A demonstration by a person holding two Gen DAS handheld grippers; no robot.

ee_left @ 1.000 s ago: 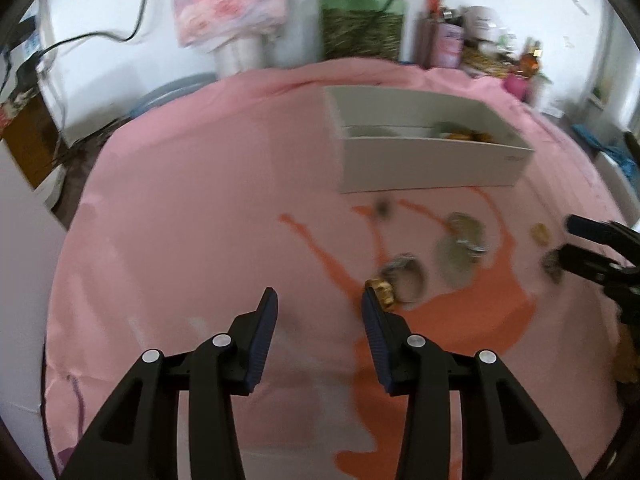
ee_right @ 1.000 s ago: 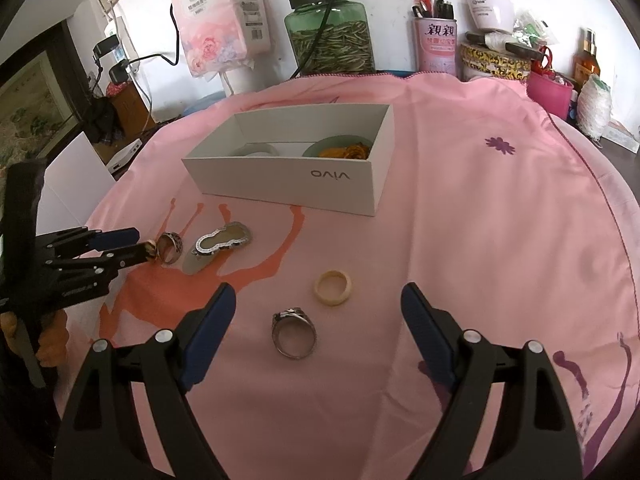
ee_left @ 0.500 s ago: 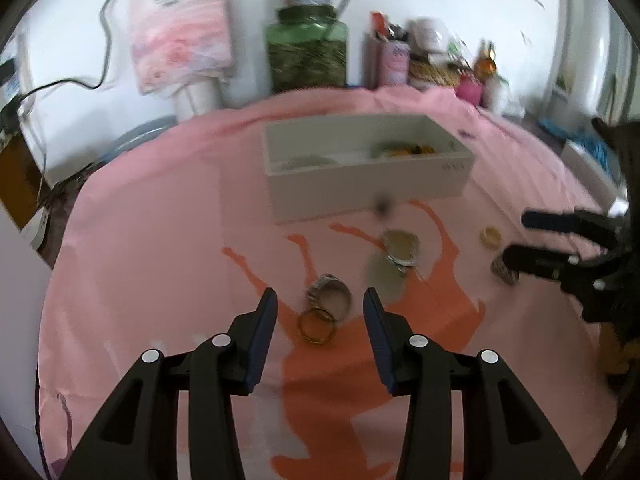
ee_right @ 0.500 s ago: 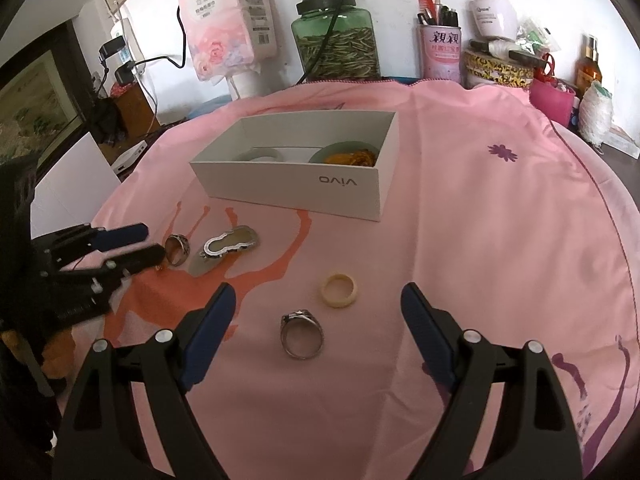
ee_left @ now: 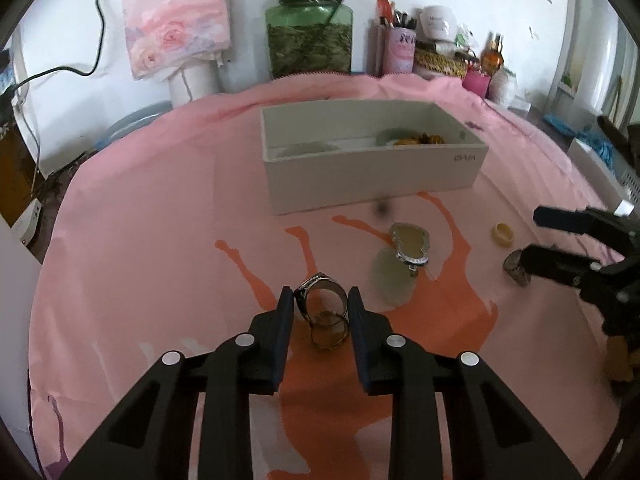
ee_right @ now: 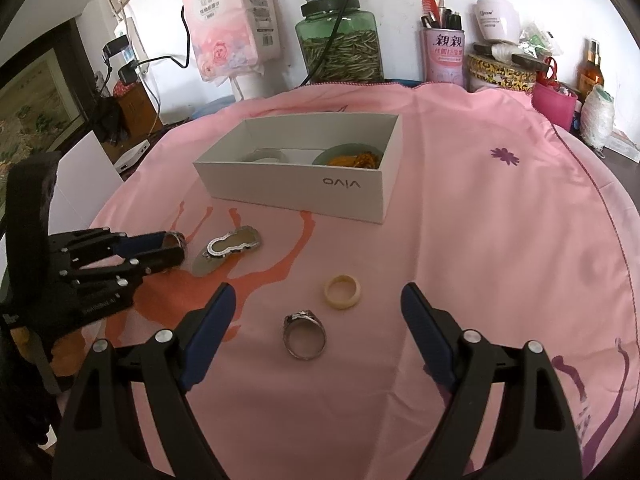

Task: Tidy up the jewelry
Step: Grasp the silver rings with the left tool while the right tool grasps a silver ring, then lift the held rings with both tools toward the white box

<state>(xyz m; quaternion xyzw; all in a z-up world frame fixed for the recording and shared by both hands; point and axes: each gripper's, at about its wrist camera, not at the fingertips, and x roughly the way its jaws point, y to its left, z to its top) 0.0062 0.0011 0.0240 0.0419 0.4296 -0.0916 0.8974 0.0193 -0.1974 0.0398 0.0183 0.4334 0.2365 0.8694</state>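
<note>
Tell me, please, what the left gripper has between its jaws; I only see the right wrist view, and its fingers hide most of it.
Observer: The left gripper has a silver ring standing tilted between its jaws, which have just been closing. Both pads seem to touch it.
Operator: Thank you. Is anything else in there with it?
Observer: Yes, a gold ring lies on the pink cloth between the jaws, nearer the gripper's body. In the left wrist view it overlaps the silver ring's lower rim.
</note>
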